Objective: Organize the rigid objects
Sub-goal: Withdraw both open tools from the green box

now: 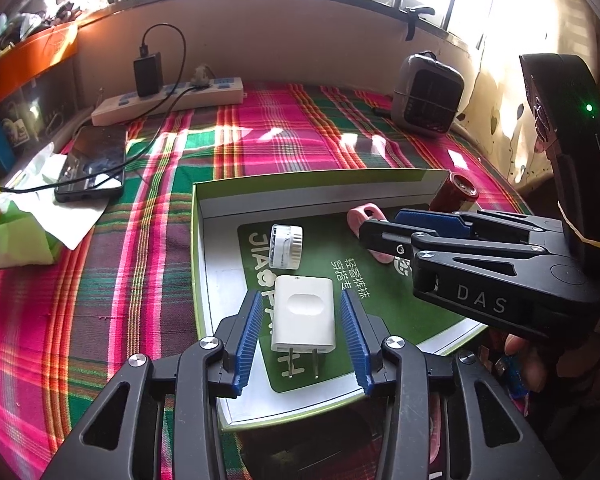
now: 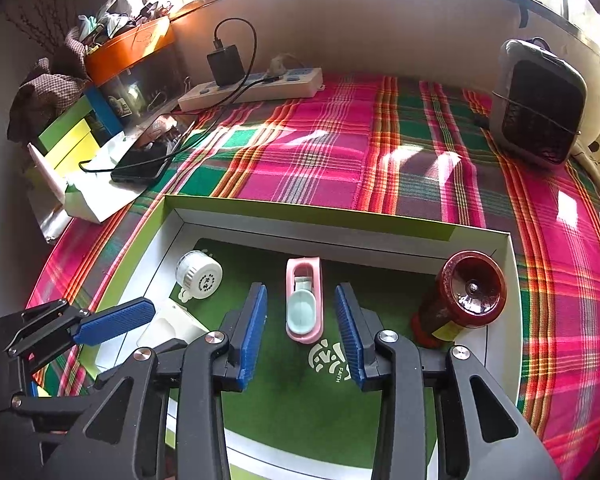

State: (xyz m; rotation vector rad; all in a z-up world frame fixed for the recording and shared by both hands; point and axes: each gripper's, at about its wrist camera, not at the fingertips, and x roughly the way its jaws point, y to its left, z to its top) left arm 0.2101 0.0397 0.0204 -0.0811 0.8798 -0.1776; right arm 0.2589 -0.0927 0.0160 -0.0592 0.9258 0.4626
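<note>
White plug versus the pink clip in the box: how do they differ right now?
The white plug is a plain blocky adapter with metal prongs; the pink clip is a slim open frame holding a pale blue insert. The plug lies between the left hand-held gripper fingers, the clip between the right hand-held gripper fingers. Both lie flat in the green box, ungripped.

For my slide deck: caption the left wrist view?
Open left gripper straddles white charger lying in the green box.

- "DAS" is printed in pale letters on the black body of the right gripper (image 1: 384,232), seen to the right of the left gripper's fingers.
- "JIA", with Chinese characters "轻奢裤袜", is printed in white on the green floor of the box (image 1: 380,308).
- "FAITH" is read under a round white emblem on that green floor (image 2: 332,360), between the right gripper's fingers.
</note>
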